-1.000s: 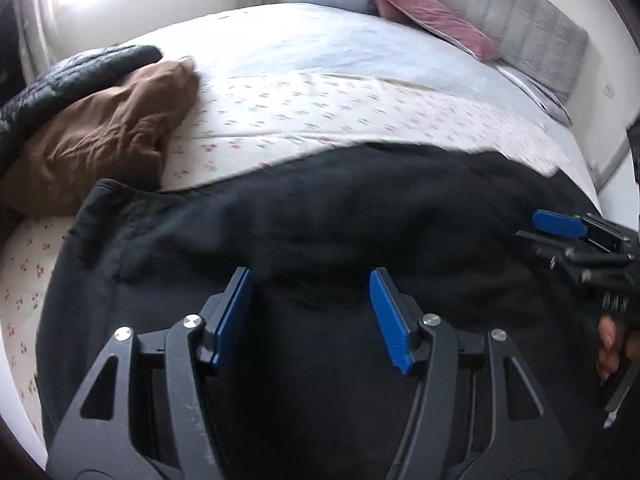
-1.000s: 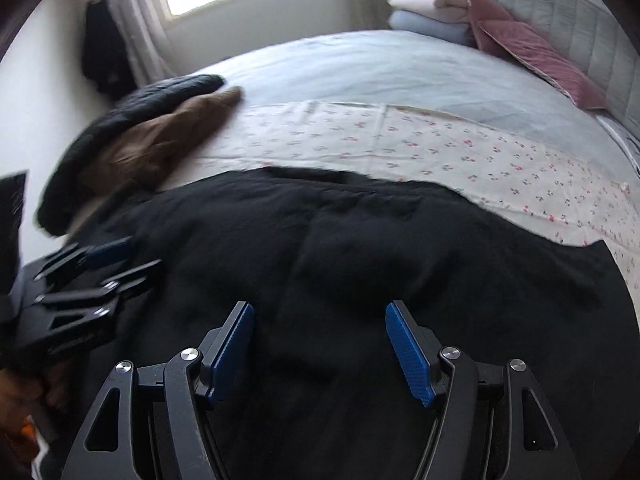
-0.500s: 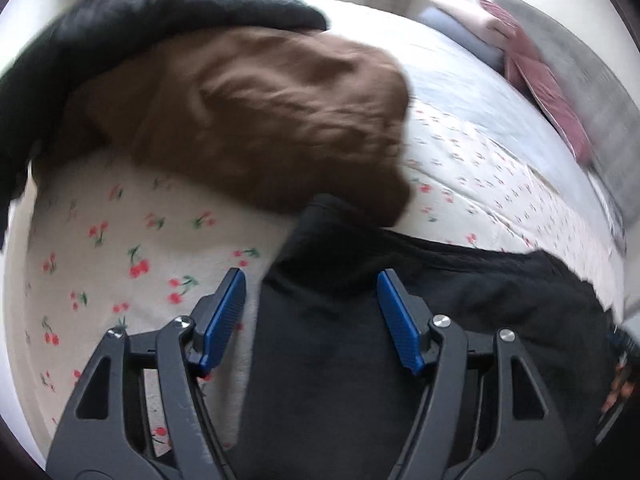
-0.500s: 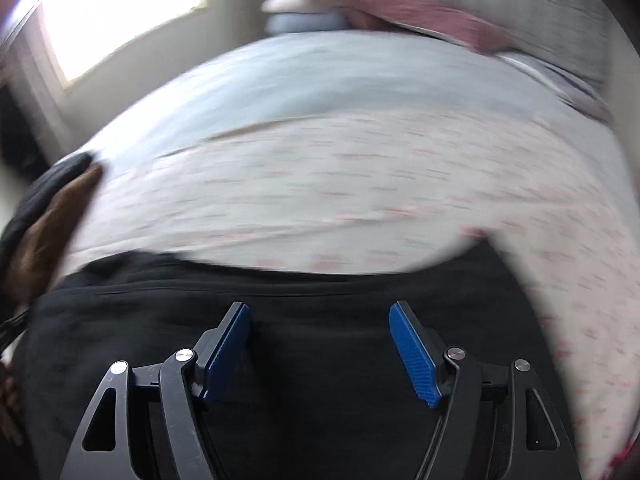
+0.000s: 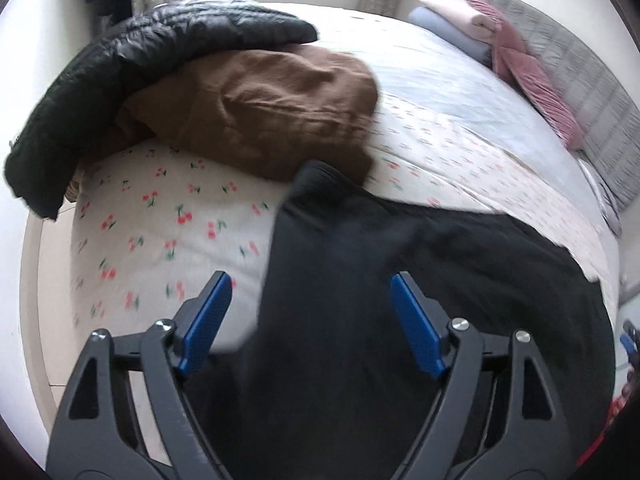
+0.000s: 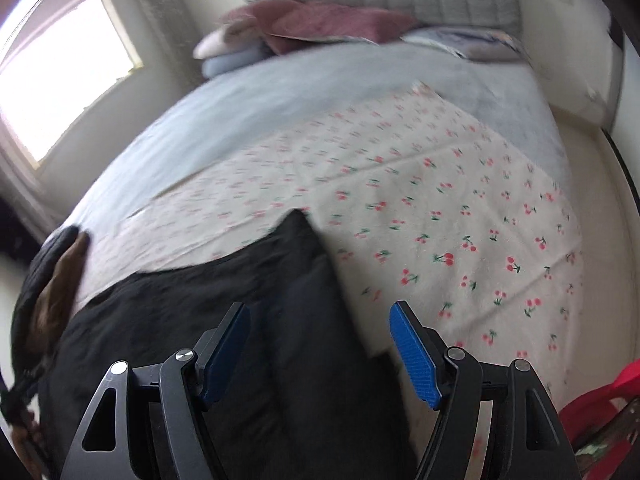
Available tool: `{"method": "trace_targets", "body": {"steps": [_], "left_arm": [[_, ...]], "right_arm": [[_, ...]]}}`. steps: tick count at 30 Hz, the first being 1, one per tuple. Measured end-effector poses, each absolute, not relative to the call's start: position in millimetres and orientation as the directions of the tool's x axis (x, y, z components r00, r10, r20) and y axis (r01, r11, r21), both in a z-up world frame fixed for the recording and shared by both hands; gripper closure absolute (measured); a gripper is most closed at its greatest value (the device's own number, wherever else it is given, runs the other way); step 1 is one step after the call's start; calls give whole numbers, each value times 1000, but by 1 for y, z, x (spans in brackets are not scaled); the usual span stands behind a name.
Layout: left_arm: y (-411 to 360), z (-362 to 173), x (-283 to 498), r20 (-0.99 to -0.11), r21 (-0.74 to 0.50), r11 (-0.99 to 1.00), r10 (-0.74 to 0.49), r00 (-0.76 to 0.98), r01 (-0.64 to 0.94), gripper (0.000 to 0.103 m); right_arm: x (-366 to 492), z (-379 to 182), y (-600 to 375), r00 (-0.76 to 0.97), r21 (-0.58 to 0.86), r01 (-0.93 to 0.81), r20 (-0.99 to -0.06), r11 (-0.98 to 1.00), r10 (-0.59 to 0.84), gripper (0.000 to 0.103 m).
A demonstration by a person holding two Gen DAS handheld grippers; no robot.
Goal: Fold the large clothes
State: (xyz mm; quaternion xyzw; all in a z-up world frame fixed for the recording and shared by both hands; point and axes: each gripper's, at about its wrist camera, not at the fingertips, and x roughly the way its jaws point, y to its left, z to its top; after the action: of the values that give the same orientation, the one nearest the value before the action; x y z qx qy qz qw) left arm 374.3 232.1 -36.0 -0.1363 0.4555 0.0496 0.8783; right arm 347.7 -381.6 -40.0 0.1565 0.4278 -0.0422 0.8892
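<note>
While the black garment (image 5: pixel 400 280) is spread across the cherry-print sheet (image 6: pixel 440 220) on the bed (beside a brown garment (image 5: pixel 260 108)), the left gripper (image 5: pixel 310 324) is held above it, fingers just opened wider, nothing clamped. The right gripper (image 6: pixel 320 348) is likewise held apart, empty.

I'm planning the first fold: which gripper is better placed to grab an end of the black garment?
Either: the left gripper frames the black garment at its end by the brown garment, the right gripper frames the opposite end. Both jaws open, nothing held.
</note>
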Motion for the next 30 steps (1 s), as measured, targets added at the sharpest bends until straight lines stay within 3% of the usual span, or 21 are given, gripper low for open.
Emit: {"method": "trace_targets", "body": {"steps": [15,30], "left_arm": [[168,45,246,-781,-101,995,-75,620,-7,1],[98,15,156,-809,-36,999,-23,587,-10,1]], "right_arm": [[204,31,-275,674,237,-78,-703,968,226,20],[119,11,-230,656,153,-60,-738,986,154,13]]}}
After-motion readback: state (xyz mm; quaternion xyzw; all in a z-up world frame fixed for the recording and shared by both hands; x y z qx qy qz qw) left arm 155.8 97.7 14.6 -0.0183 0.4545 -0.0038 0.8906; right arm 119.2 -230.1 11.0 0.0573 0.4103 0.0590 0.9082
